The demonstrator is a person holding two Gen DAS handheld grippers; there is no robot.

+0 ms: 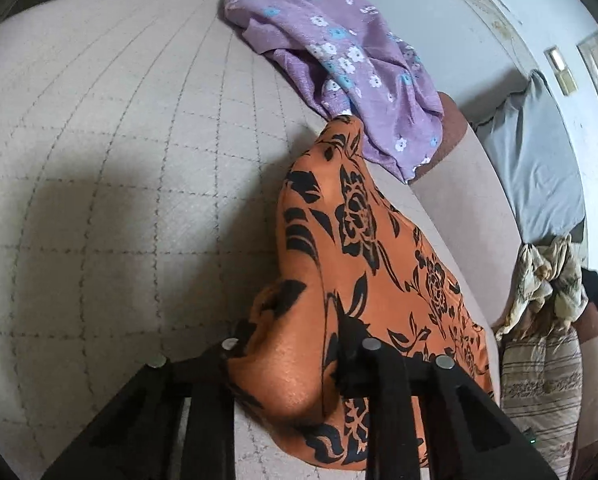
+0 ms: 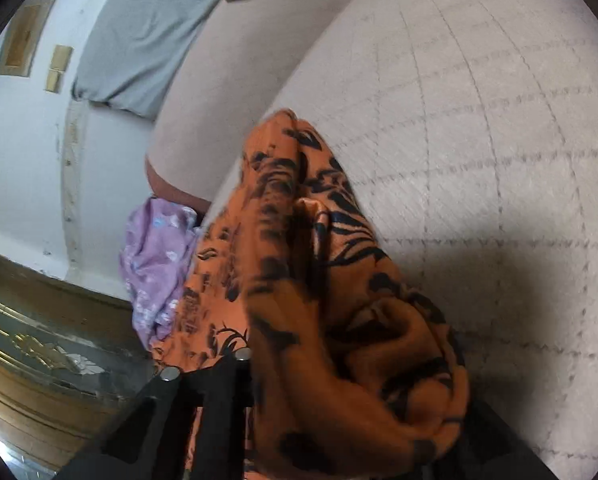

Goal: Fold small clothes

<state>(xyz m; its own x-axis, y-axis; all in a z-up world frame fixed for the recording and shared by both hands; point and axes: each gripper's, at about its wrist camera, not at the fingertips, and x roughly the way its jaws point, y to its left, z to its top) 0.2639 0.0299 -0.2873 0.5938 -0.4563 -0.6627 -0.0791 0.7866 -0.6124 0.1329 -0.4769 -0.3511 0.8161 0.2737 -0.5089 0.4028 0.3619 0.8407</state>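
On the quilted sofa seat: two hand-held tongs grip one orange cloth.

Left tongs [image 1: 299,354]: black, entering at 6 o'clock of the left view; the two fingers are pressed against a bunched fold of the cloth, pinching it between them.

Right tongs [image 2: 339,376]: black, entering at 6 o'clock of the right view; one finger [image 2: 219,400] shows at 7 o'clock, the other is buried under fabric, so whether they are spread or pressed together cannot be told. Cloth is heaped over them.

Orange cloth [image 1: 339,248]: orange with black flowers and leaves; in the left view it runs from the tongs up toward 12 o'clock, narrowing to a tip that touches the purple cloth. In the right view [image 2: 323,280] it is blurred and rumpled.

Purple cloth [image 1: 339,52]: lilac with small white and blue flowers, crumpled at 1 o'clock on the seat's far edge.

Sofa seat [image 1: 111,152]: beige, stitched in a grid of squares, lying under both cloths.

Grey pillow [image 1: 539,168]: at 3 o'clock, against the white wall [image 1: 451,12].

Patterned bundle [image 1: 547,276]: cream, crumpled, at 4 o'clock, beside the pillow.
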